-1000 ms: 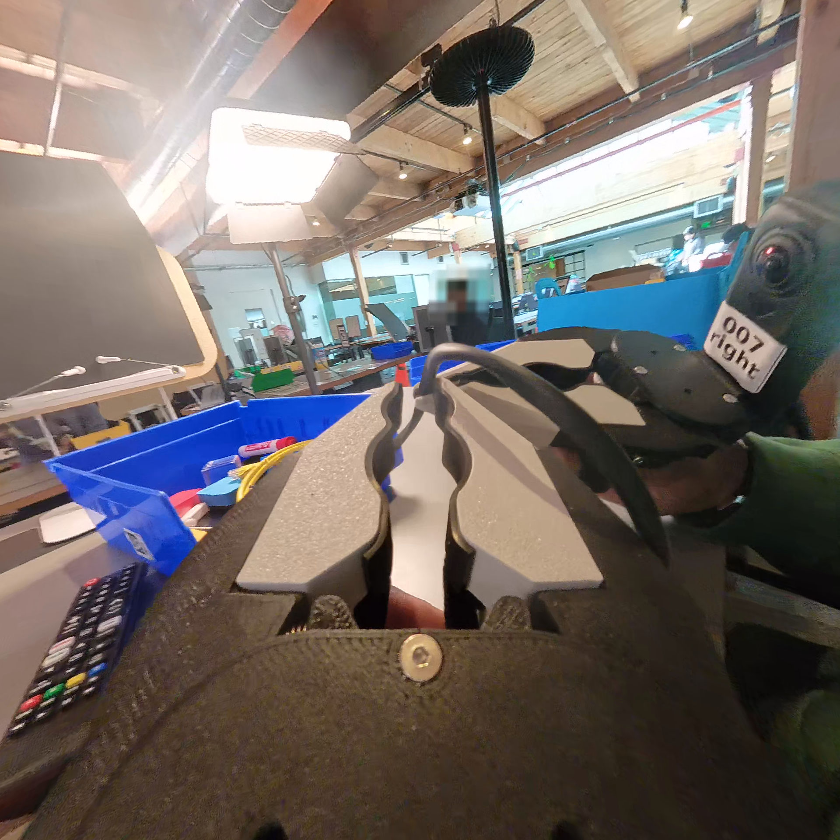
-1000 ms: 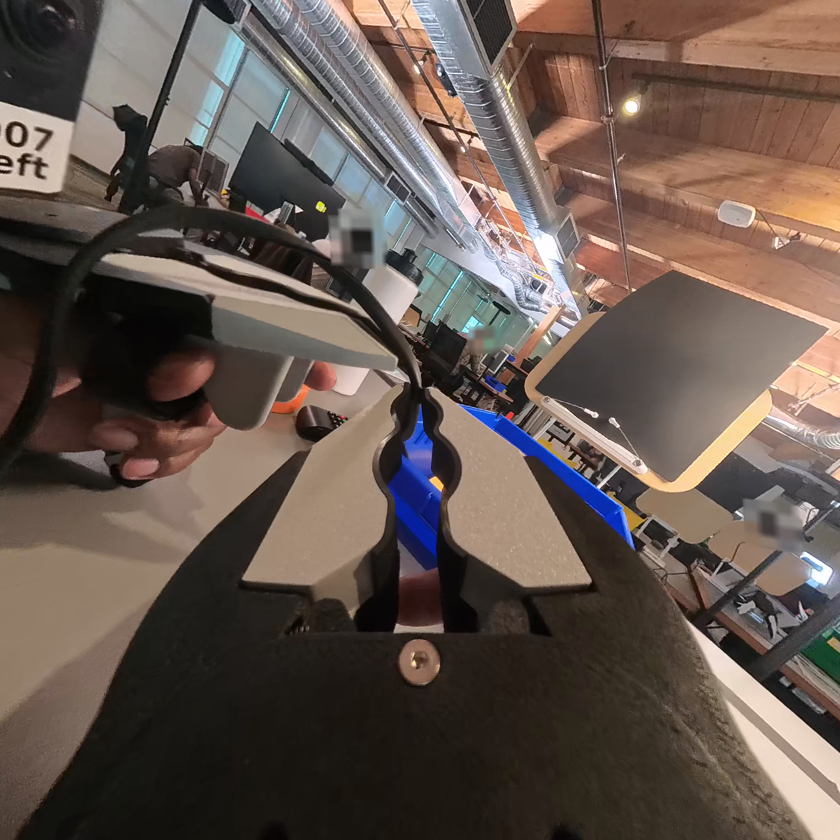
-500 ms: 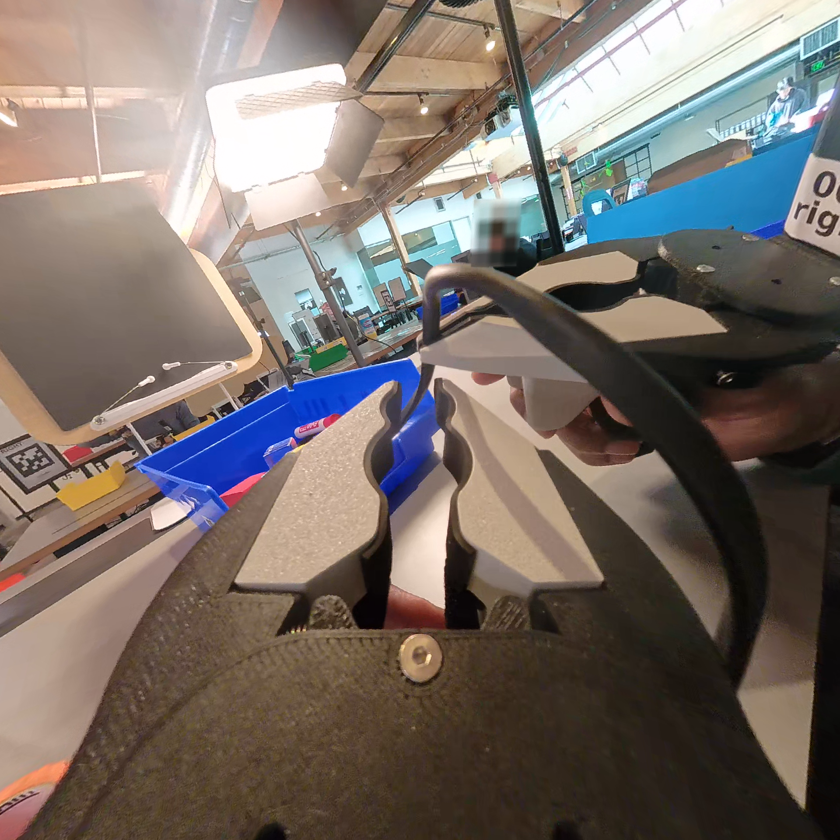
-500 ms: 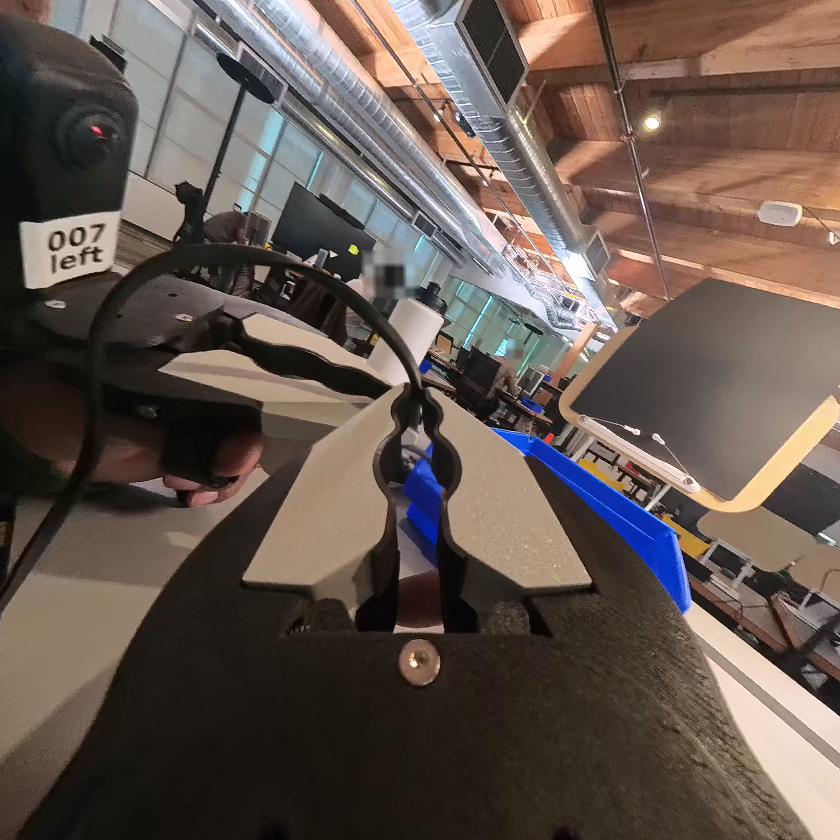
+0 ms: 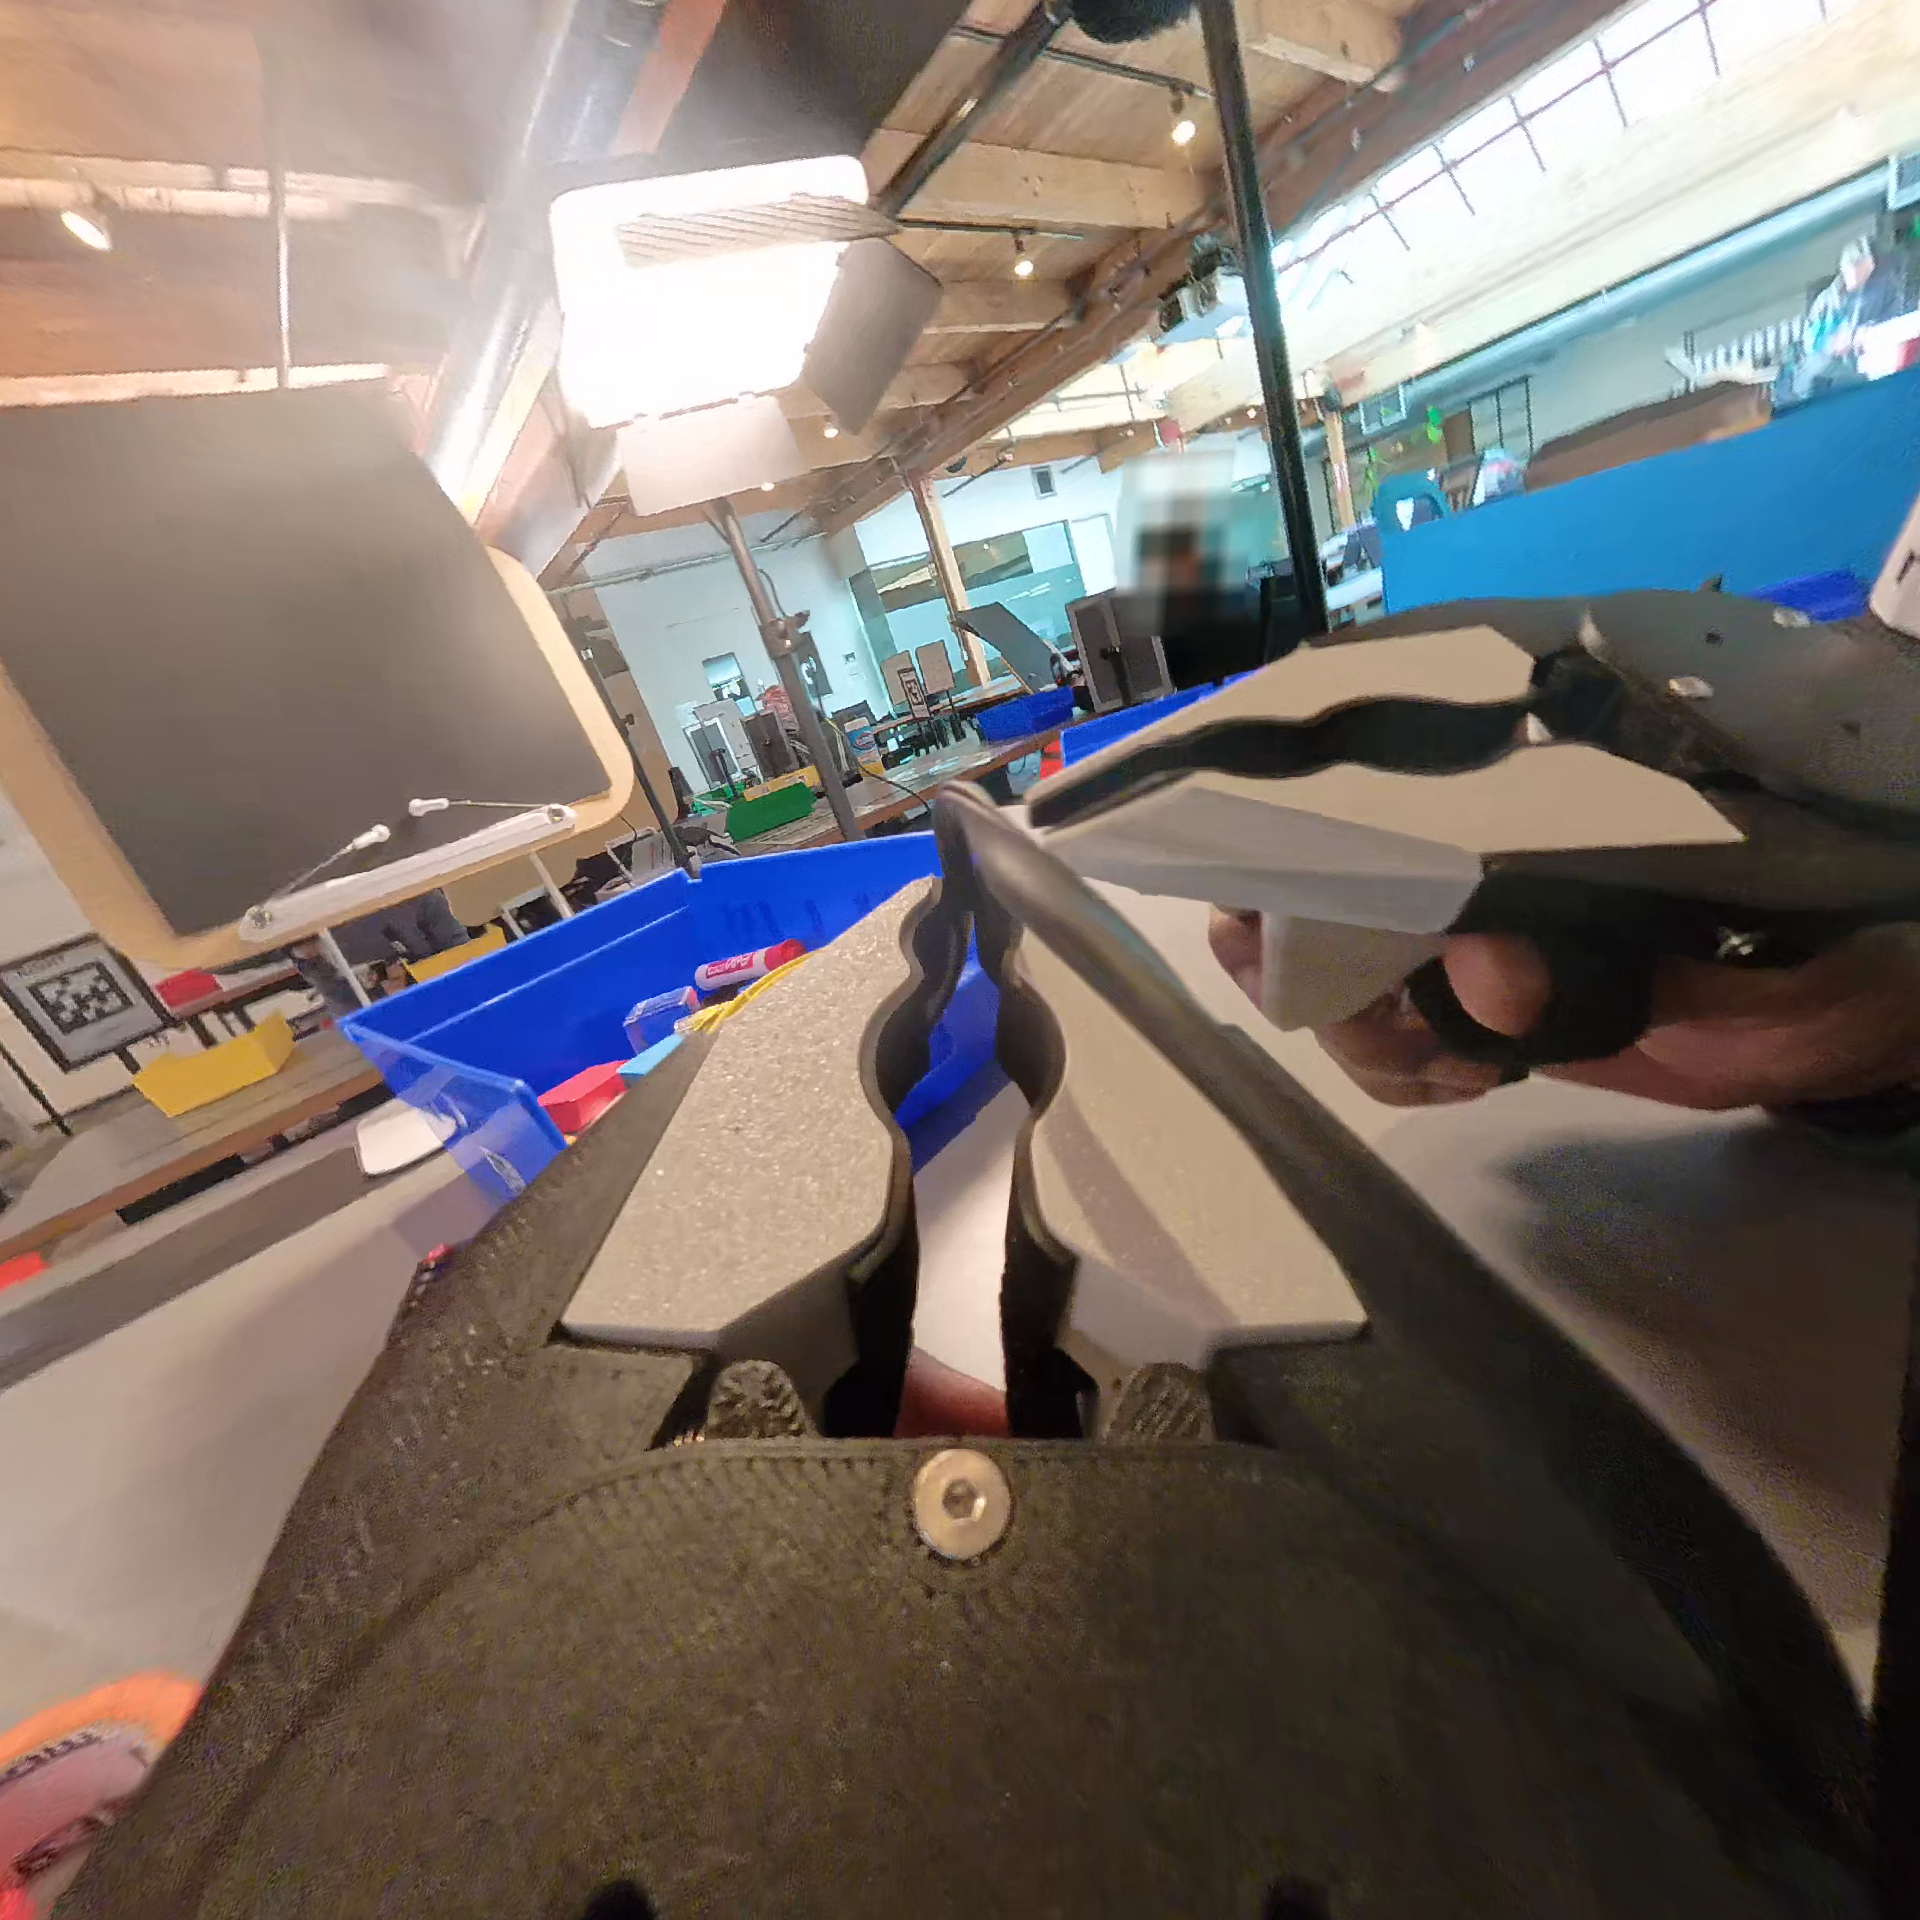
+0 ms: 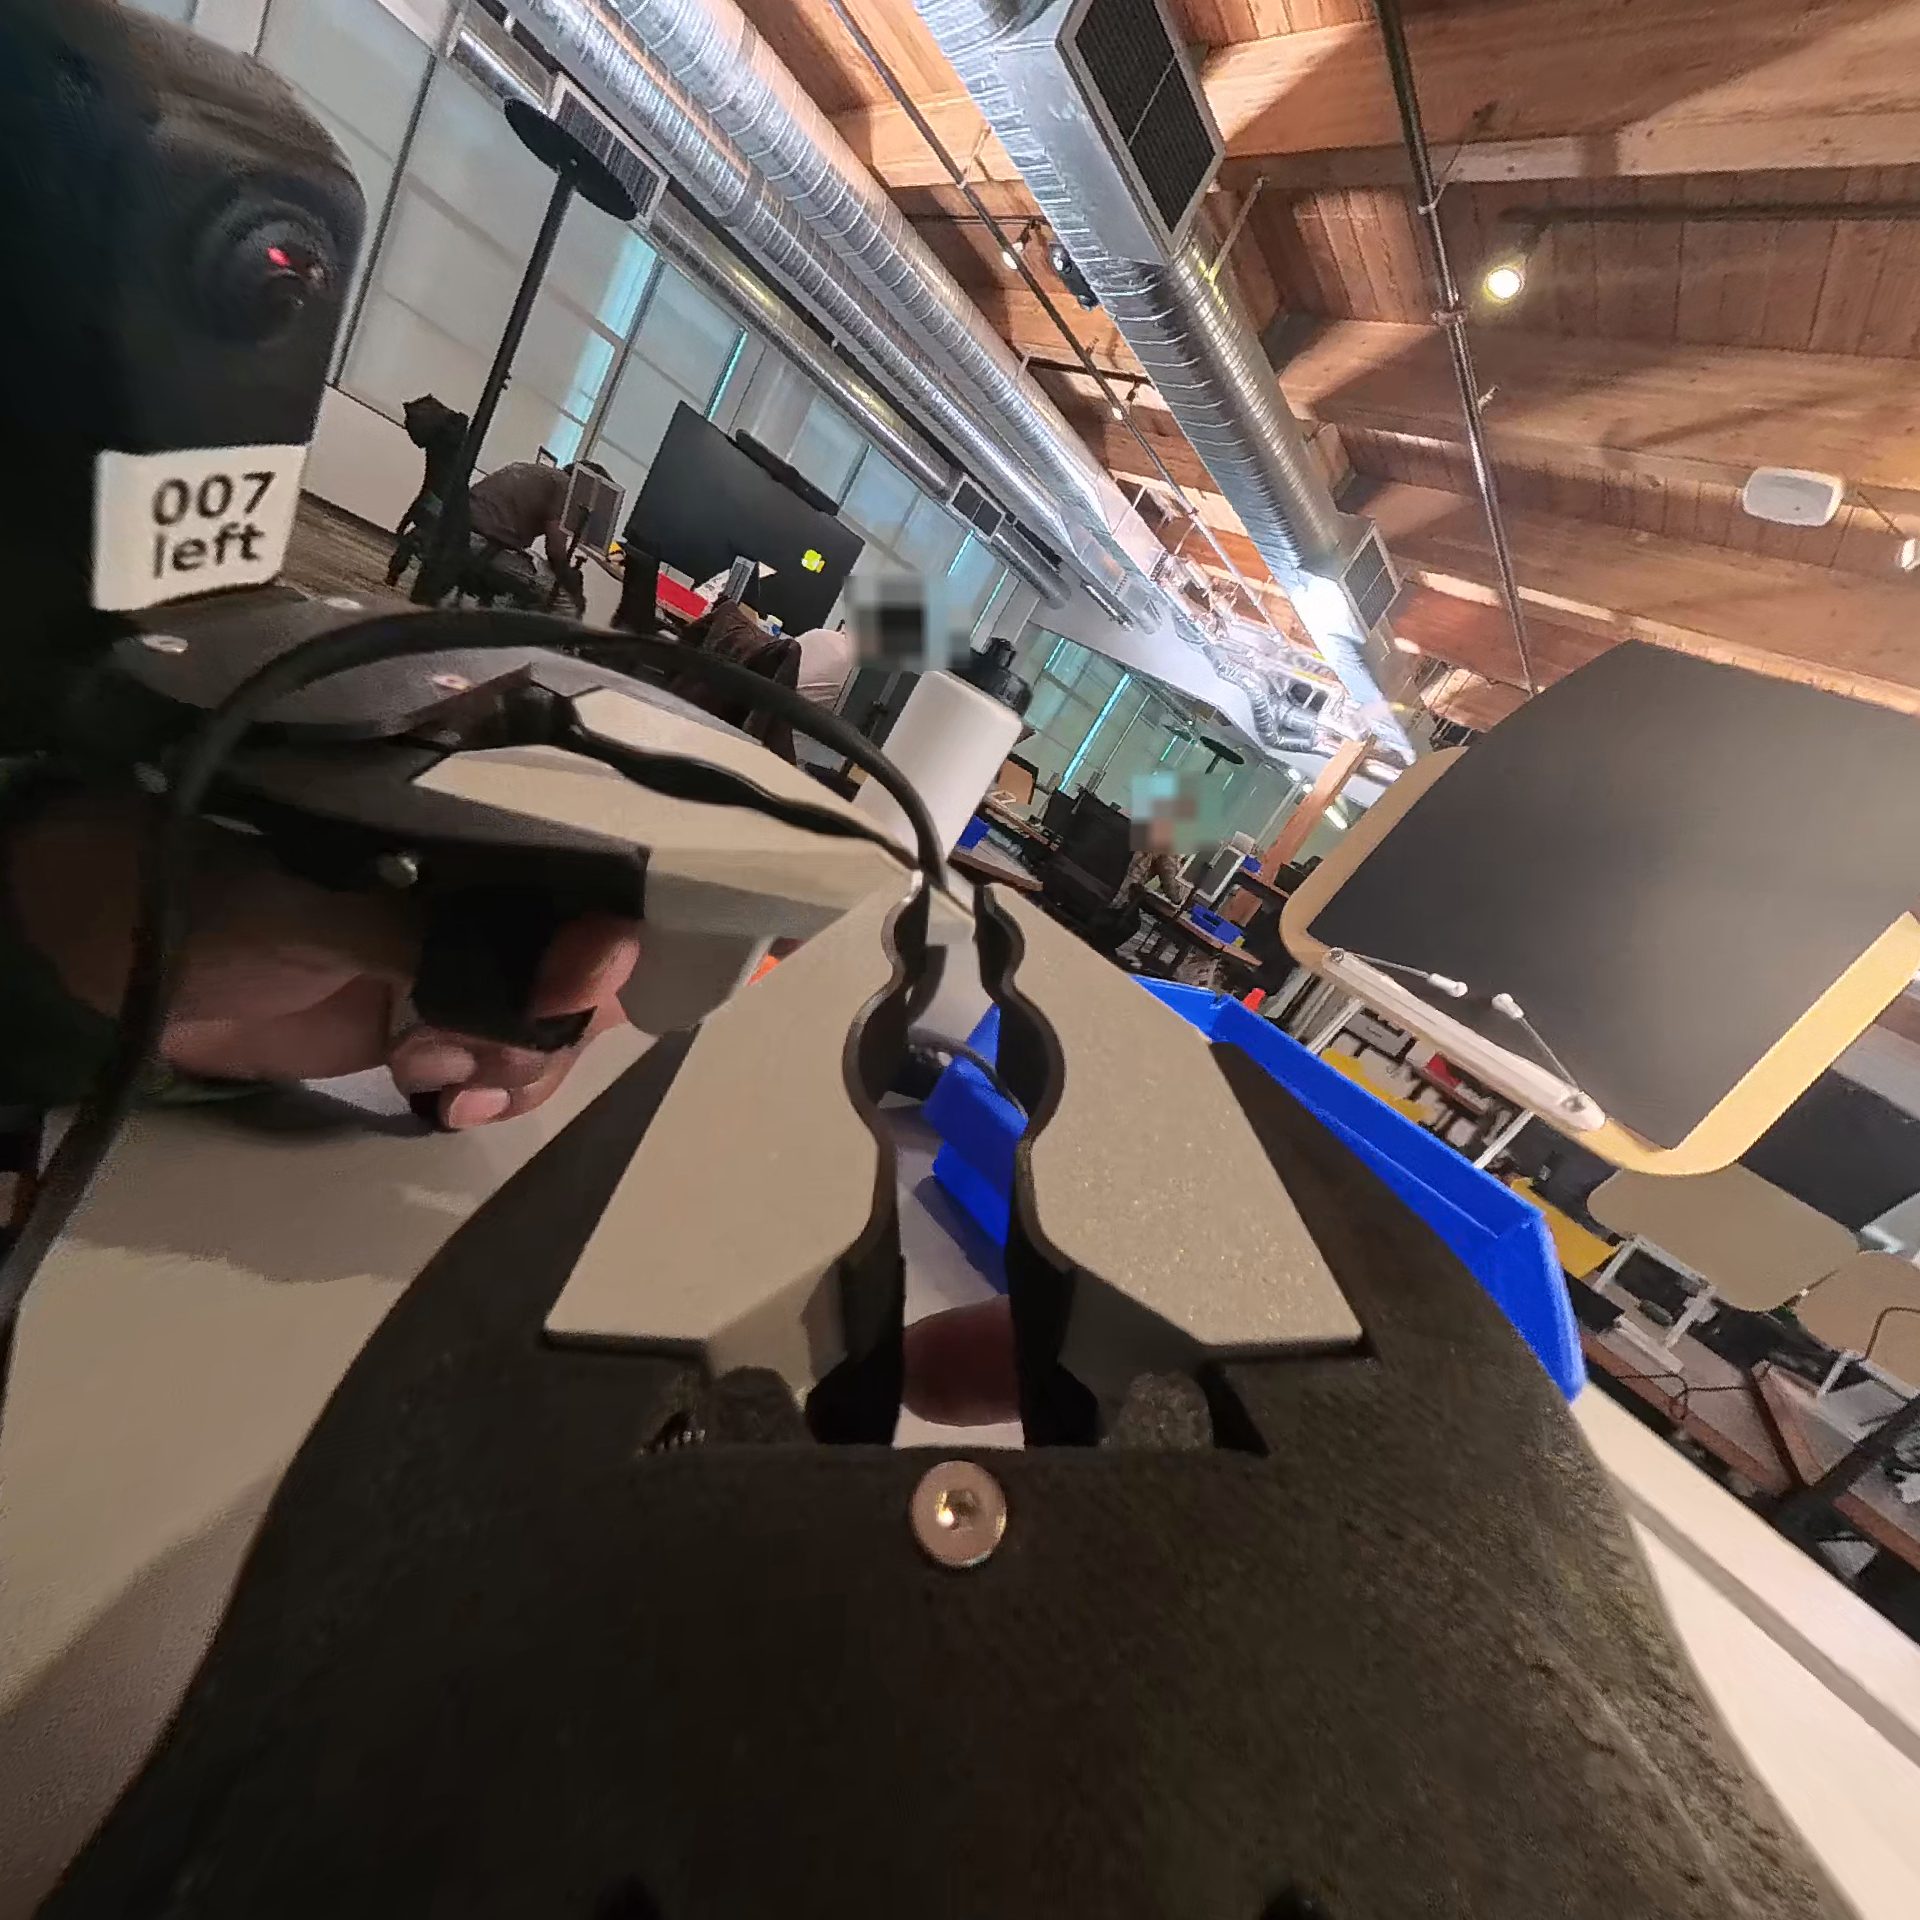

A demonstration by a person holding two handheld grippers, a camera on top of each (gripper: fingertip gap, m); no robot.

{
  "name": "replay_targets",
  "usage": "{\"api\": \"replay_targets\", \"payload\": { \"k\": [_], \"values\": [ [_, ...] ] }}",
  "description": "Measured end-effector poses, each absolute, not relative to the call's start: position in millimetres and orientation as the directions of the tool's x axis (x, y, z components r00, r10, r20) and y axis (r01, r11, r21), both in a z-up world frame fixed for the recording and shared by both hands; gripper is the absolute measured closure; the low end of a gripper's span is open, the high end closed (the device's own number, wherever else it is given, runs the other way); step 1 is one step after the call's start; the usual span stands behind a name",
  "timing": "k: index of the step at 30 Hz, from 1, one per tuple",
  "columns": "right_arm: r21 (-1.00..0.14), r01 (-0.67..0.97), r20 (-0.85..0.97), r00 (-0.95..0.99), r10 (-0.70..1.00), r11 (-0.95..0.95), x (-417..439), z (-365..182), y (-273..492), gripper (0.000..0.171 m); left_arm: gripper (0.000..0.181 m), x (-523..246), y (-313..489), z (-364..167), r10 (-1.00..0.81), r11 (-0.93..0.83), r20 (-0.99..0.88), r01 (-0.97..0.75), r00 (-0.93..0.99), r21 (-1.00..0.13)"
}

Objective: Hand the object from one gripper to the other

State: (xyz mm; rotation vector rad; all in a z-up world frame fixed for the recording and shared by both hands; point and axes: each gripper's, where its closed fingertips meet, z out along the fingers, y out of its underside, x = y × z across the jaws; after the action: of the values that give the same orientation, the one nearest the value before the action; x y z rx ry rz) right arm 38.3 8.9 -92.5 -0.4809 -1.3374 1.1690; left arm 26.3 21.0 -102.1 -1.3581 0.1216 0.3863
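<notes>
A thin black cable (image 5: pixel 1091 935) runs from my left gripper's tips back toward the lower right. My left gripper (image 5: pixel 958 904) is shut on it at the tips. My right gripper (image 5: pixel 1039 805) comes in from the right, held in a hand, its tips just above and touching the left tips. In the right wrist view the cable (image 6: pixel 623 636) arcs over the left gripper (image 6: pixel 904 862) and drops between the tips of my right gripper (image 6: pixel 948 904), which pinch it. Both grippers hold the cable at nearly the same spot above the grey table (image 5: pixel 1662 1299).
A blue bin (image 5: pixel 582 997) with a red marker (image 5: pixel 743 966) and small items stands just beyond the tips; it also shows in the right wrist view (image 6: pixel 1403 1164). A black board on a stand (image 5: pixel 260 644) stands behind it. A white bottle (image 6: pixel 945 748) stands beyond. An orange object (image 5: pixel 94 1745) lies at lower left. From either gripper's tips it is about 25 cm to the orange object (image 5: pixel 94 1745).
Both grippers have stayed tip to tip on the cable while swinging together. The right gripper now sits farther right in the left view. The remote has left view.
</notes>
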Motion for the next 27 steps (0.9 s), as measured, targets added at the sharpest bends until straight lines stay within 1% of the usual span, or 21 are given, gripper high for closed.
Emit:
{"api": "replay_targets", "payload": {
  "k": [1,3,4,6,10,13,16,17,19,20,21,22,23,25,27],
  "values": [
    [-0.853,-0.365,0.465,-0.210,0.860,0.372,38.7,-92.8,7.9,0.160,0.179,22.7,19.3,-100.5,0.201,0.172,-0.271,-0.306,0.941,-0.936],
    [-0.885,-0.353,0.414,-0.297,0.861,0.304,41.5,-94.5,2.0,0.156,0.175,15.3,16.4,-98.0,0.204,0.193,-0.205,-0.245,0.957,-0.950],
    [-0.899,-0.339,0.394,-0.349,0.850,0.277,43.0,-97.5,-2.8,0.155,0.178,12.1,15.0,-96.9,0.205,0.204,-0.177,-0.219,0.963,-0.954],
    [-0.922,-0.299,0.365,-0.462,0.808,0.246,47.1,-107.0,-16.2,0.154,0.176,7.1,12.1,-94.1,0.207,0.228,-0.130,-0.178,0.970,-0.957],
    [-0.957,-0.179,0.286,-0.716,0.637,0.228,67.1,-133.4,-54.3,0.150,0.178,-0.2,7.7,-90.6,0.231,0.251,-0.097,-0.155,0.968,-0.955],
    [-0.977,-0.090,0.182,-0.826,0.534,0.194,84.7,-139.2,-75.2,0.145,0.178,-2.1,6.5,-89.5,0.239,0.258,-0.092,-0.155,0.967,-0.954],
    [-0.966,-0.035,0.168,-0.837,0.520,0.255,84.6,-151.2,-89.1,0.138,0.178,-4.0,5.4,-88.6,0.250,0.263,-0.089,-0.156,0.964,-0.952],
    [-0.957,-0.026,0.180,-0.836,0.519,0.290,83.9,-156.4,-94.4,0.135,0.177,-4.4,5.0,-88.3,0.255,0.263,-0.091,-0.160,0.963,-0.951],
    [-0.928,-0.019,0.235,-0.805,0.546,0.372,76.4,-167.2,-101.5,0.135,0.177,-4.2,4.8,-88.0,0.261,0.261,-0.101,-0.171,0.960,-0.950],
    [-0.905,-0.025,0.282,-0.782,0.556,0.424,71.8,-173.3,-103.7,0.137,0.177,-3.9,4.9,-87.9,0.262,0.260,-0.105,-0.175,0.959,-0.950],
    [-0.876,-0.041,0.342,-0.755,0.560,0.480,67.1,-179.3,-104.6,0.144,0.177,-3.8,5.0,-88.0,0.264,0.259,-0.108,-0.179,0.958,-0.949],
    [-0.843,-0.065,0.411,-0.719,0.561,0.534,61.7,-183.7,-103.6,0.157,0.177,-3.7,4.9,-87.8,0.266,0.260,-0.110,-0.181,0.958,-0.949],
    [-0.810,-0.092,0.476,-0.680,0.558,0.579,56.5,-186.3,-101.1,0.161,0.178,-4.0,4.4,-87.5,0.267,0.261,-0.110,-0.182,0.957,-0.948],
    [-0.762,-0.111,0.560,-0.606,0.565,0.638,46.0,-187.1,-89.7,0.165,0.174,-5.1,3.3,-87.0,0.273,0.264,-0.108,-0.183,0.956,-0.947],
    [-0.727,-0.099,0.629,-0.492,0.602,0.679,32.6,-178.2,-65.4,0.166,0.176,-6.3,2.7,-86.8,0.278,0.264,-0.106,-0.182,0.955,-0.947]
  ]
}}
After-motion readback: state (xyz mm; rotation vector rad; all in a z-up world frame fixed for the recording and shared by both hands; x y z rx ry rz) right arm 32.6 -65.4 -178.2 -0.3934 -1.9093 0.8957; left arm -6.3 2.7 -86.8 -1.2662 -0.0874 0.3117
